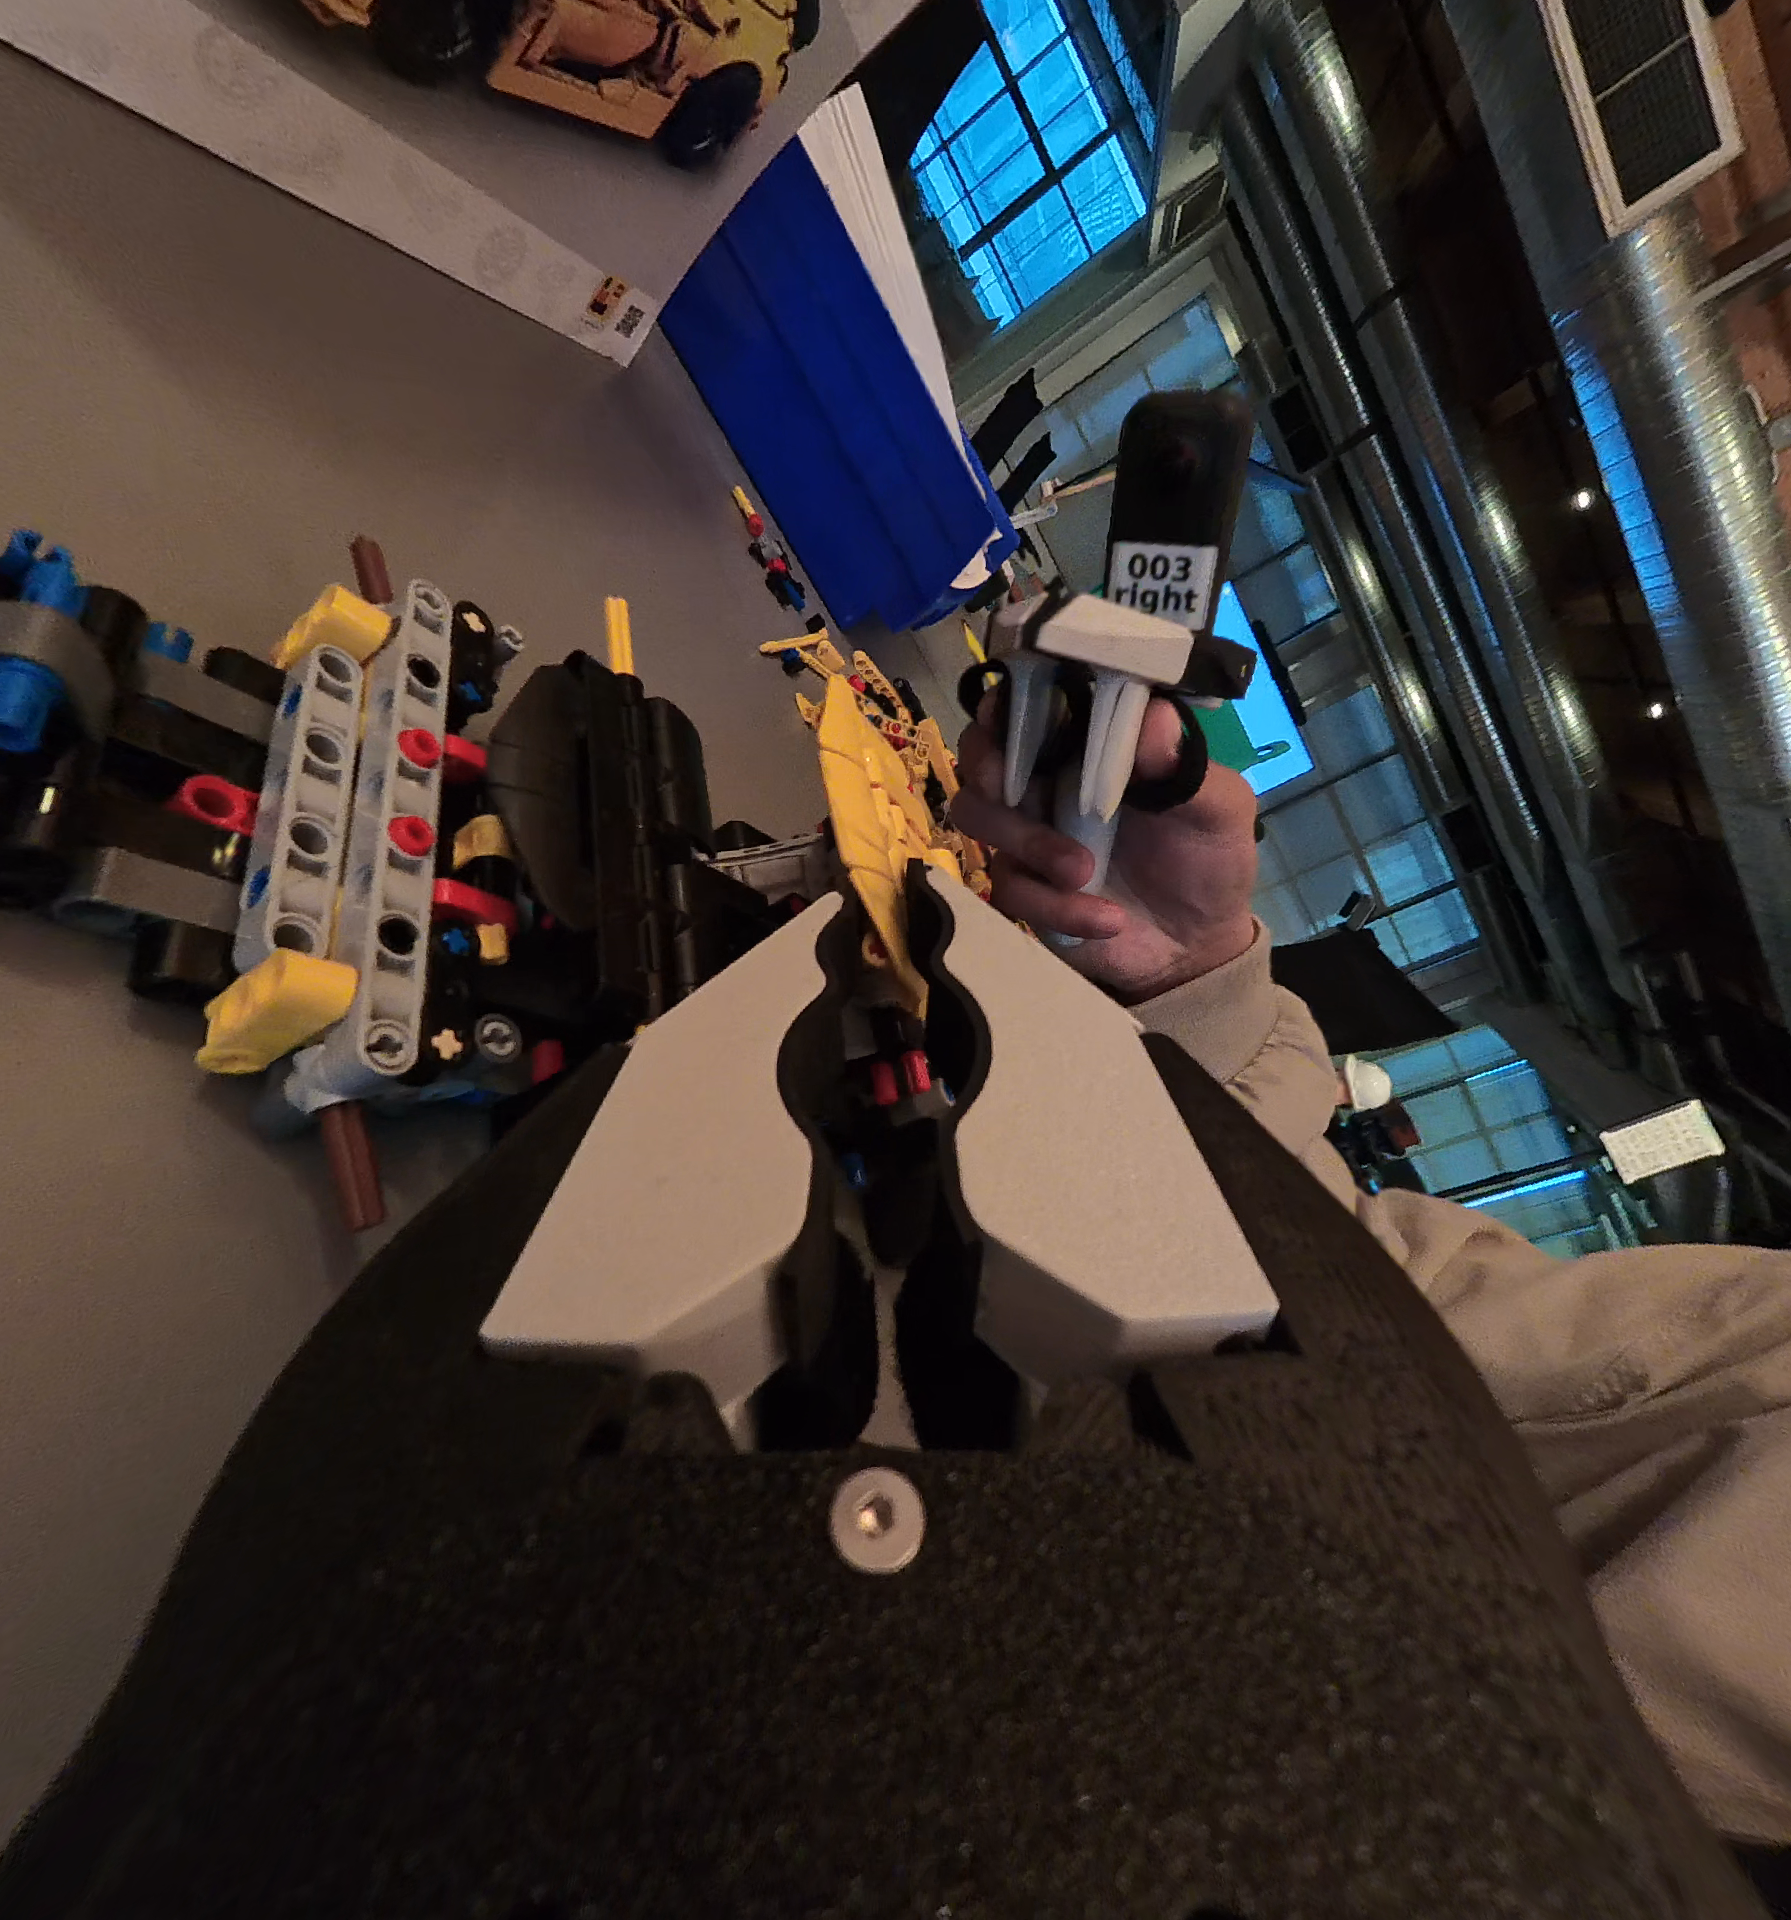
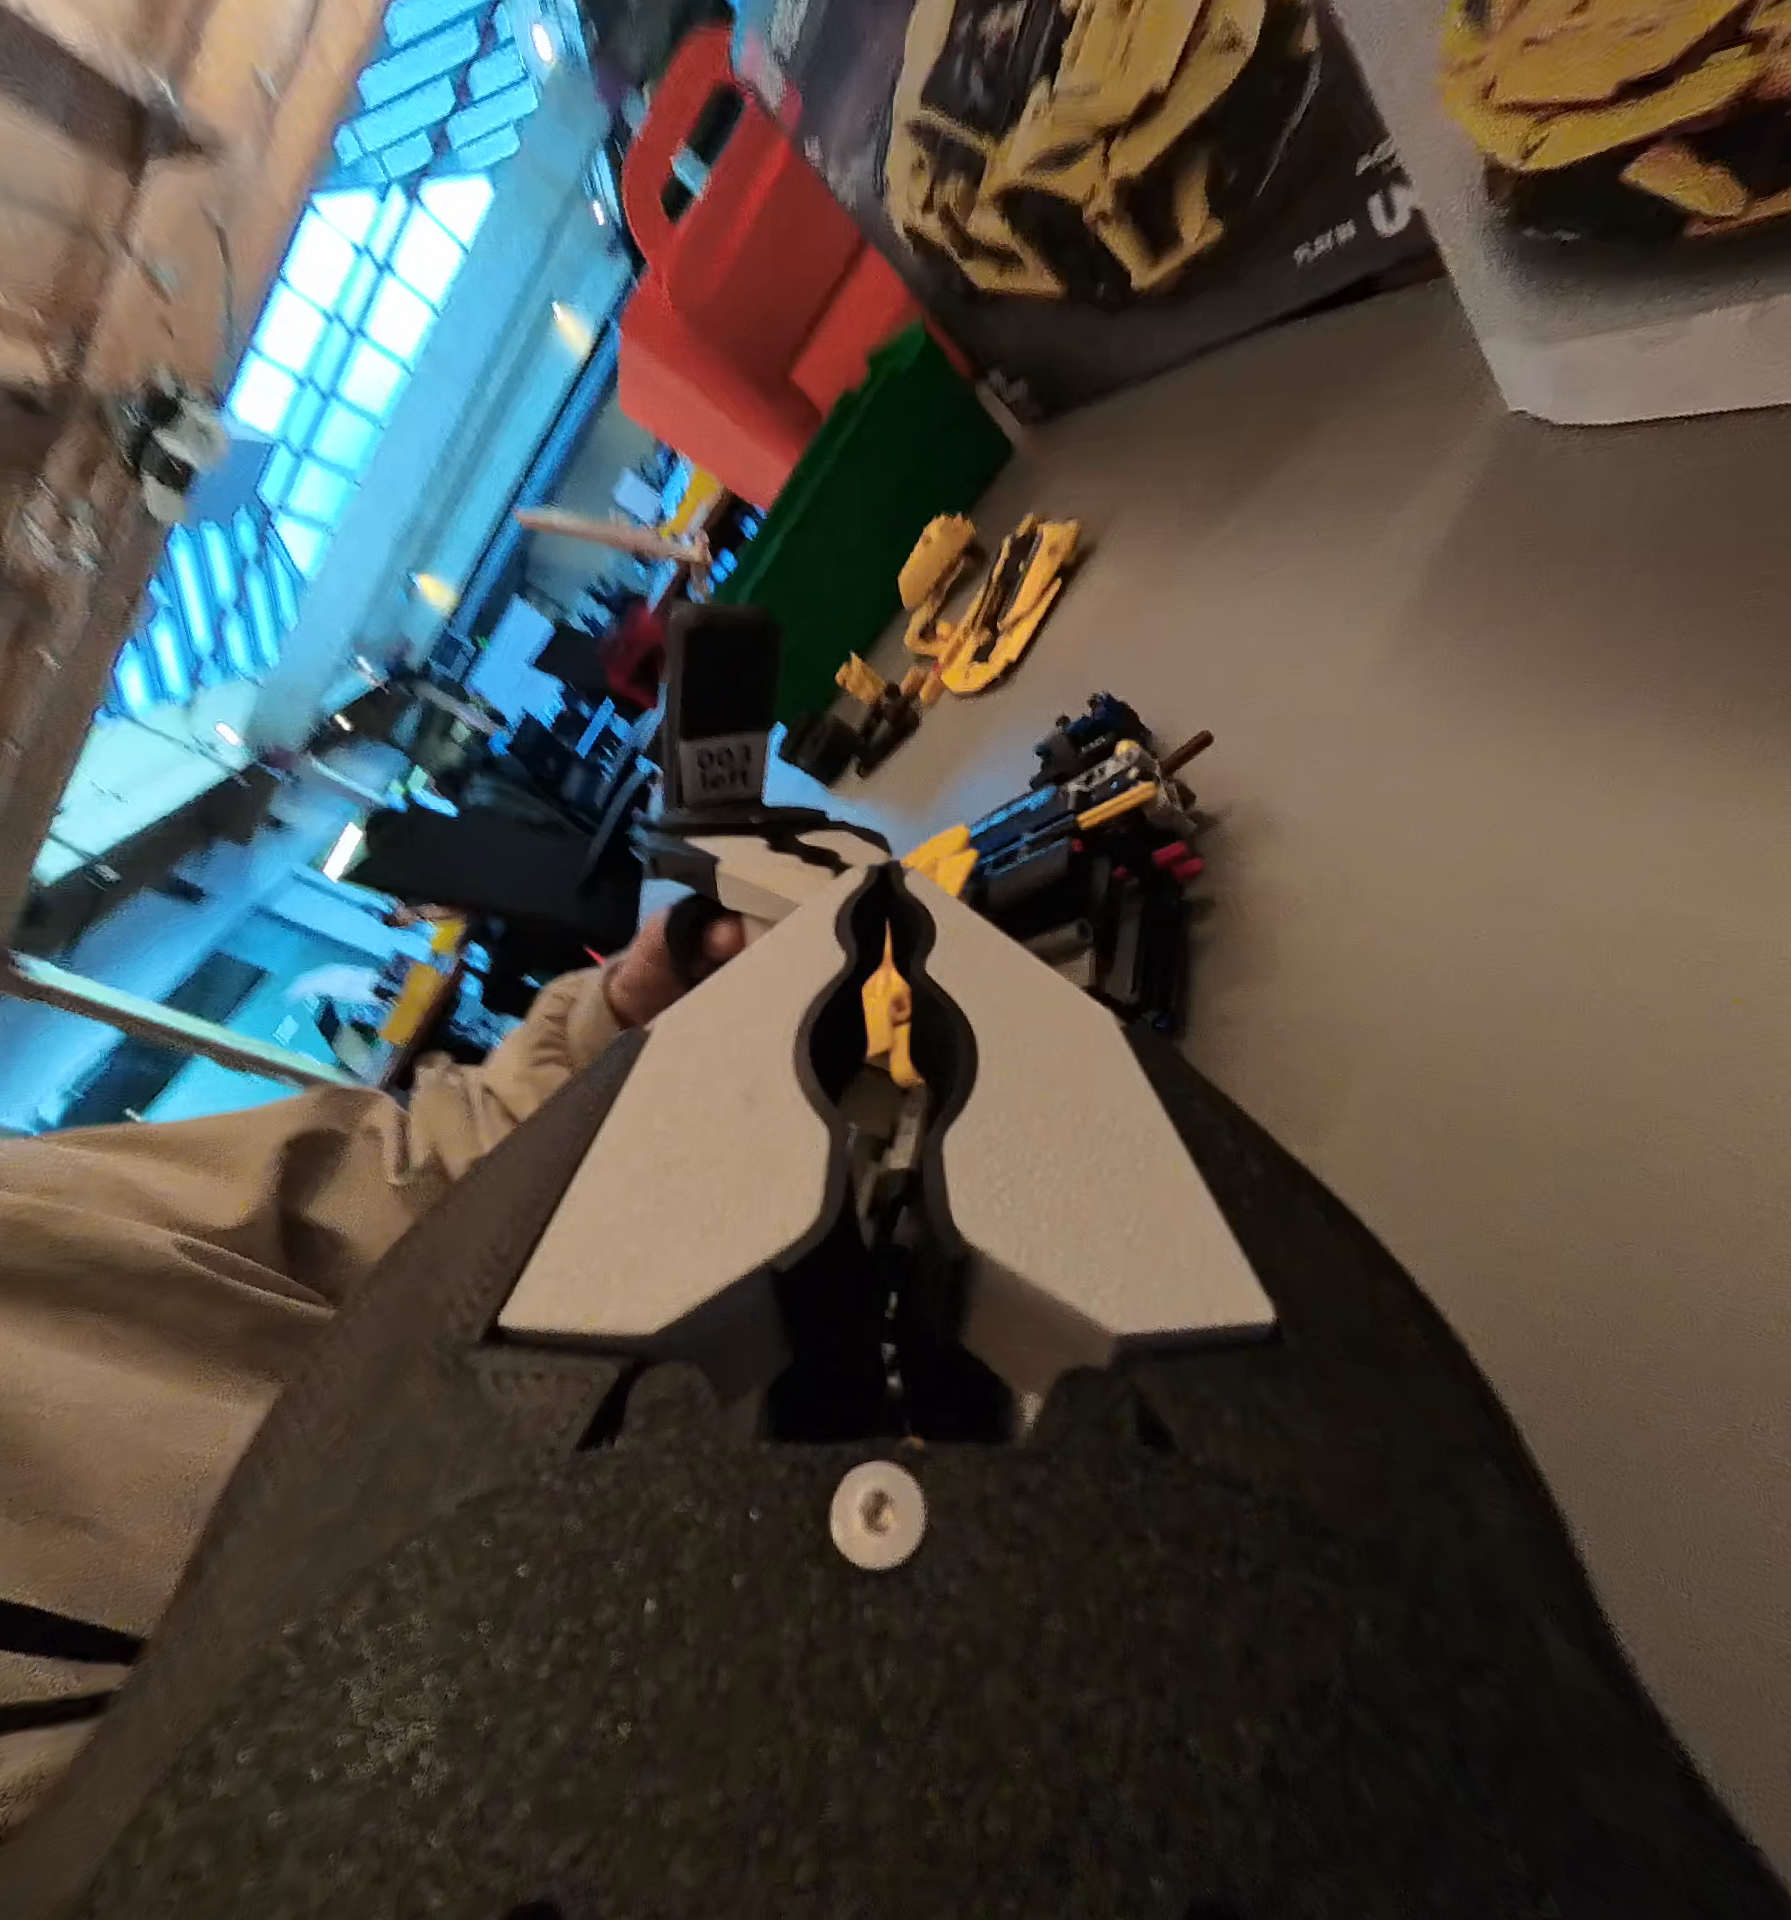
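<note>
Worktop (image 1: 143,416): brick-built chassis (image 1: 351,831) left; storage bins (image 1: 829,436) behind at far edge; instruction booklet (image 1: 299,145) beside bins; panel assembly (image 1: 870,790) between.

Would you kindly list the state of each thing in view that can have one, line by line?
left tongs: shut on the yellow brick assembly, held above the table.
right tongs: shut on a yellow piece.
grey-and-black brick chassis: resting on the table, untouched.
yellow body panels: lying loose on the table.
blue bin: standing on the table; contents hidden.
</note>
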The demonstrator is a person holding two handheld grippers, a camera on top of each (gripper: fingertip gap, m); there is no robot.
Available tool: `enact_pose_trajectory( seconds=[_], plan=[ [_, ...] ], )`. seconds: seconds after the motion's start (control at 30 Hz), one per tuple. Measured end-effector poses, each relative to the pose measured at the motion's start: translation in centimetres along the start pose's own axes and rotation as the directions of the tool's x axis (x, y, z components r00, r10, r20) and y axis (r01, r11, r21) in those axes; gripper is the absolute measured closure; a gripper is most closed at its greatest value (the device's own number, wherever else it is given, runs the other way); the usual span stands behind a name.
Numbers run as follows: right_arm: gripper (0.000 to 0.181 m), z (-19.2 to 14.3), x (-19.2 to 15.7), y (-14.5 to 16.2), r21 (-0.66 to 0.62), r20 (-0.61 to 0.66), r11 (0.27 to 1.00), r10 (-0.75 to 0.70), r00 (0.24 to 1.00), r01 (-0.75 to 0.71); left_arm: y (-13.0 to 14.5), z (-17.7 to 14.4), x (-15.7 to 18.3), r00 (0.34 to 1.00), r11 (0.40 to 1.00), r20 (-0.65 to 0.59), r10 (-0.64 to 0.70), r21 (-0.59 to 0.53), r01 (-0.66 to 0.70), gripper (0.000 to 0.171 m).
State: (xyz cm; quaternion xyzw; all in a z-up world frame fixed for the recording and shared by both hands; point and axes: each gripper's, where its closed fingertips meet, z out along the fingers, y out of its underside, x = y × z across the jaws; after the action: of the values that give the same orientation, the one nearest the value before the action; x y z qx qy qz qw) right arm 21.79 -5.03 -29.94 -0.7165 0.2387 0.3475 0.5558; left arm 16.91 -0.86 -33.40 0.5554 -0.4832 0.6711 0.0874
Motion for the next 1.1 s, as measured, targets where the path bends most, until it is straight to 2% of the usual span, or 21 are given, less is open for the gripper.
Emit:
enact_pose_trajectory(
  seconds=[0.13,0.23,0.33,0.43,0.5,0.57,0.63,0.73,0.87,0.9,0.93,1.03,1.1],
  plan=[
    [0.181,0.7,0.6,1.0,-0.070,-0.106,0.978,-0.201,0.974,0.194,-0.6,-0.4,0.7,0.989,0.991,0.064,0.132,-0.022,-0.130,0.164],
    [0.181,1.0,-0.5,0.6,-0.030,-0.116,0.932,-0.363,0.925,0.362,-1.4,-1.0,1.1,0.971,0.977,0.110,0.212,-0.016,-0.212,0.163],
    [0.164,1.0,-0.2,0.5,-0.048,-0.168,0.898,-0.438,0.883,0.436,-1.5,-1.6,0.9,0.977,0.982,0.101,0.187,-0.007,-0.187,0.163],
    [0.147,1.9,-0.8,0.7,-0.053,-0.193,0.825,-0.561,0.805,0.562,-2.0,-2.2,0.1,0.987,0.991,0.091,0.133,0.012,-0.135,0.164],
    [0.138,2.7,-0.1,1.8,-0.142,-0.237,0.798,-0.602,0.762,0.586,-2.5,-2.7,-0.7,0.988,0.993,0.109,0.109,0.028,-0.113,0.163],
    [0.121,3.8,0.0,3.1,-0.222,-0.239,0.779,-0.627,0.742,0.586,-2.7,-3.0,-1.2,0.989,0.995,0.118,0.091,0.038,-0.096,0.163],
    [0.125,4.6,-0.3,4.2,-0.289,-0.232,0.743,-0.666,0.709,0.604,-2.7,-3.1,-1.4,0.991,0.996,0.118,0.067,0.043,-0.072,0.164],
    [0.148,5.2,-0.2,4.1,-0.281,-0.282,0.707,-0.708,0.648,0.650,-2.5,-3.1,-1.6,0.993,0.998,0.113,0.046,0.044,-0.051,0.163],
    [0.149,5.4,1.5,4.9,-0.328,-0.291,0.746,-0.663,0.690,0.579,-2.5,-3.0,-1.9,0.992,0.998,0.119,0.037,0.042,-0.042,0.164],
    [0.156,5.5,1.3,4.9,-0.316,-0.277,0.749,-0.660,0.698,0.582,-2.5,-3.0,-2.0,0.992,0.998,0.122,0.034,0.041,-0.039,0.163],
    [0.172,5.4,1.2,4.4,-0.293,-0.287,0.750,-0.660,0.694,0.592,-2.4,-2.9,-2.1,0.992,0.999,0.122,0.031,0.039,-0.036,0.163],
    [0.177,5.5,1.0,3.9,-0.267,-0.281,0.747,-0.664,0.693,0.608,-2.2,-2.6,-1.9,0.995,0.999,0.101,0.014,0.029,-0.017,0.163],
    [0.173,5.3,1.2,3.8,-0.290,-0.291,0.733,-0.680,0.673,0.615,-2.2,-2.5,-1.9,0.994,0.999,0.104,0.019,0.028,-0.022,0.163]
  ],
)
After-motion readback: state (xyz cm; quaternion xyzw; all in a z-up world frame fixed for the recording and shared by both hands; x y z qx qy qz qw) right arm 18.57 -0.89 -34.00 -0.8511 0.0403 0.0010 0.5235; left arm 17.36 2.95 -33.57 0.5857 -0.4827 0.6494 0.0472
